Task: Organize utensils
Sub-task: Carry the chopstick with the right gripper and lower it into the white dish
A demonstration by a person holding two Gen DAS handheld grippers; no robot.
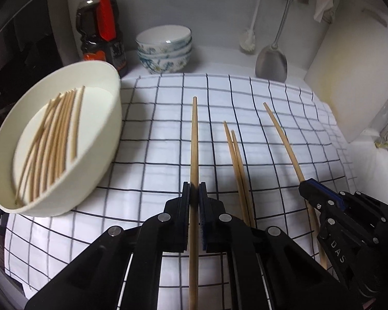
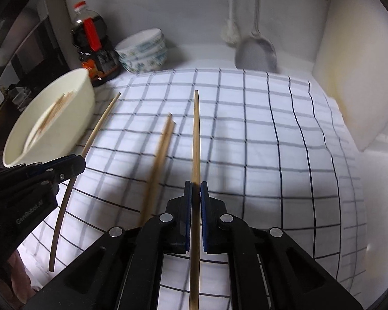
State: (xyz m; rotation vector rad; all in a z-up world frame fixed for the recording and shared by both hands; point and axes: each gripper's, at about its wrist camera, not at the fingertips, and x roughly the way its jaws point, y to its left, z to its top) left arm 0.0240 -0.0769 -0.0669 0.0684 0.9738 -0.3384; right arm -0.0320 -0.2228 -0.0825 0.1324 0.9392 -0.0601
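Hidden or unclear first. In both wrist views the near end of each held chopstick runs under the gripper body and out of frame at 6 o'clock, so neither full length shows. The right wrist view is smeared by blur: the spatula [image 2: 256,51] and brush [image 2: 230,32] at 12 o'clock are soft, and the bottle label cannot be read. The rim of the fisheye is dark at all corners.

Left to right in the left wrist view. At 9 o'clock, a cream oval basin [image 1: 108,139] holds a bundle of pale wooden chopsticks [image 1: 51,139] lying roughly parallel. At 11 o'clock stand a dark sauce bottle [image 1: 101,31] with a red cap and a stack of patterned bowls [image 1: 164,49]. The white cloth with a black grid [image 1: 152,142] covers the counter.

The left gripper [image 1: 194,193] is clamped narrow on one chopstick [image 1: 194,134], tip pointing to 12 o'clock, lifted clear of the cloth. Just to its right, a loose pair of chopsticks [image 1: 235,155] lies on the cloth, touching each other. At 4 o'clock the right gripper [image 1: 304,187] pinches a second single chopstick [image 1: 284,142]; in its own view the right gripper's [image 2: 196,193] pads close on that stick.

A white cutting board [image 1: 349,77] leans at 2 o'clock.

All sticks are plain, light tan, and tapered.
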